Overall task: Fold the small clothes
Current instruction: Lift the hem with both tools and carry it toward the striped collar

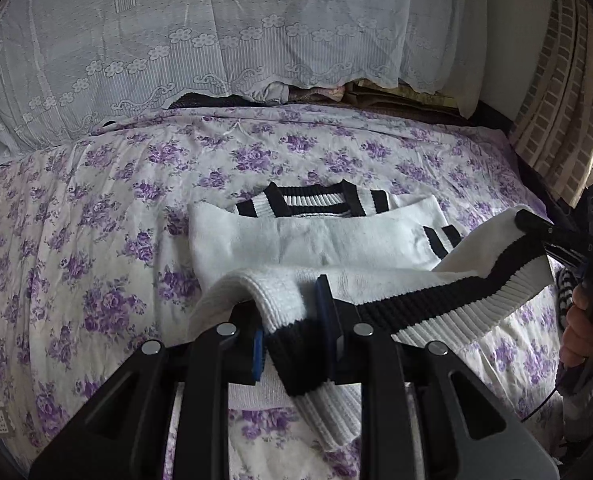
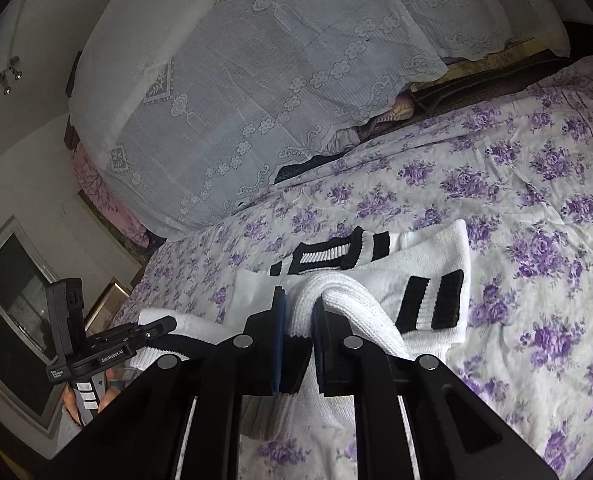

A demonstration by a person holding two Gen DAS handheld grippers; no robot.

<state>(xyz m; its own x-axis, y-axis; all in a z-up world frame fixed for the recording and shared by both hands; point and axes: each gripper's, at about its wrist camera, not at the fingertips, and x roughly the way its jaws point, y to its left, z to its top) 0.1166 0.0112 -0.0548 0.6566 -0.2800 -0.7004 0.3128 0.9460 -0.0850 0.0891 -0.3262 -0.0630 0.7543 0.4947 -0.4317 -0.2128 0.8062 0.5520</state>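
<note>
A white knit sweater (image 1: pixel 308 236) with black stripes lies on the flowered bed sheet (image 1: pixel 96 208), its sleeves folded over the body and the collar at the far side. My left gripper (image 1: pixel 292 320) is shut on the sweater's ribbed hem at its left corner. My right gripper (image 2: pixel 298 320) is shut on the hem at the other corner; it also shows at the right edge of the left wrist view (image 1: pixel 536 224). The black-and-white hem (image 1: pixel 436 300) is lifted and stretched between the two grippers. The sweater also shows in the right wrist view (image 2: pixel 428 264).
A white lace cover (image 1: pixel 200 48) drapes over piled bedding at the far side of the bed. A checked curtain (image 1: pixel 560 92) hangs at the right. A window (image 2: pixel 12 304) and a wall are at the left in the right wrist view.
</note>
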